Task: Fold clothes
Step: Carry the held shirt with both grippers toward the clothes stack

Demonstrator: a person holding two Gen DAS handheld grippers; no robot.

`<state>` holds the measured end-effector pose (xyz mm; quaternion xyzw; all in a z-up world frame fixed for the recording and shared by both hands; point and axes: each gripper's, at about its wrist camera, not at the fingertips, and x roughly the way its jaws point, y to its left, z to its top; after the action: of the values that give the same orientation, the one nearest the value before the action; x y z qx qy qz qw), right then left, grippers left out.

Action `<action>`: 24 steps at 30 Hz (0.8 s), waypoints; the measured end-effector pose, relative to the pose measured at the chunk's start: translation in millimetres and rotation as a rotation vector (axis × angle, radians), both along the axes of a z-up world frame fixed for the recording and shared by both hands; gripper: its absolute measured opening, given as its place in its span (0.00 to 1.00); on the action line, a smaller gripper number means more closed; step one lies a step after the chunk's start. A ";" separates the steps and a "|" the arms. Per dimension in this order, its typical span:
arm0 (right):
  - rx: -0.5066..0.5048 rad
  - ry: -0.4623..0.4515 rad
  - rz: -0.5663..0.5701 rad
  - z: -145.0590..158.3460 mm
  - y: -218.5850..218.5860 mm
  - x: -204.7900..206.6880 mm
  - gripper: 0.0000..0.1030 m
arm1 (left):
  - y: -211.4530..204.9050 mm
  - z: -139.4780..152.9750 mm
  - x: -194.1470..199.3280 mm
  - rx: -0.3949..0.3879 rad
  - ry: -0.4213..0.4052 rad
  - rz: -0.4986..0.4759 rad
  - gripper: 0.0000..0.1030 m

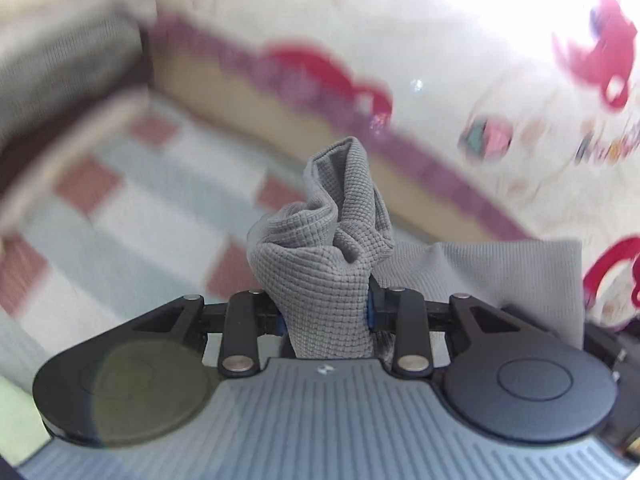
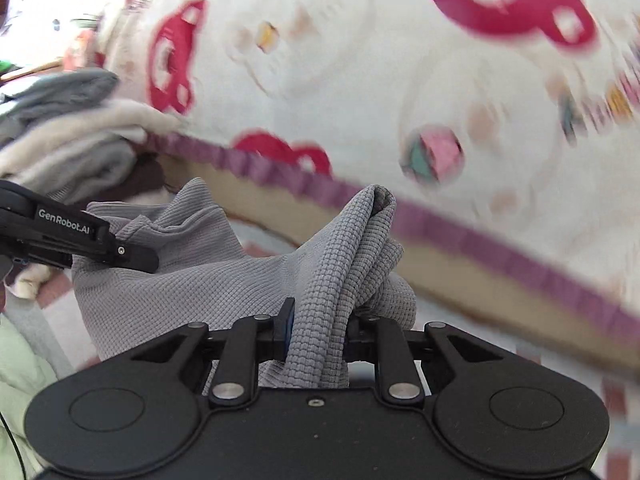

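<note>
1. while both grippers hold it off the checked mat point(image 1: 120, 216), the grey waffle-knit garment point(image 2: 208, 280) hangs stretched between them, near the bed's edge.
2. the left gripper point(image 1: 326, 316) is clenched on a bunched fold of the cloth, which stands up past its fingers.
3. the right gripper point(image 2: 318, 334) grasps another bunched corner.
4. a white bedspread point(image 2: 360, 80) with red prints lies beyond, and a pile of clothes point(image 2: 68, 148) sits far left.
</note>
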<state>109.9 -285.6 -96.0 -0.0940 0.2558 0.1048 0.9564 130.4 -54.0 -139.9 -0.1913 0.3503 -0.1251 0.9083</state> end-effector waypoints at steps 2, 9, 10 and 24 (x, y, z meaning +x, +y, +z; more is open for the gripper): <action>-0.061 -0.052 0.101 33.3 19.3 11.6 0.22 | 17.4 32.6 -6.9 0.027 -0.070 0.047 0.31; -0.159 -0.247 0.437 154.2 112.3 56.7 0.22 | 102.5 164.8 -21.8 0.144 -0.291 0.220 0.31; -0.156 -0.274 0.480 170.1 127.4 64.4 0.22 | 116.8 181.6 -22.7 0.157 -0.317 0.253 0.31; 0.051 -0.160 0.866 186.4 336.0 242.3 0.28 | 262.3 174.8 -1.9 0.100 -0.305 0.730 0.31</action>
<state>352.2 50.3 90.4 -0.1766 0.1153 0.4949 0.8430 128.5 208.3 34.9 -0.2380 0.1261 0.1964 0.9428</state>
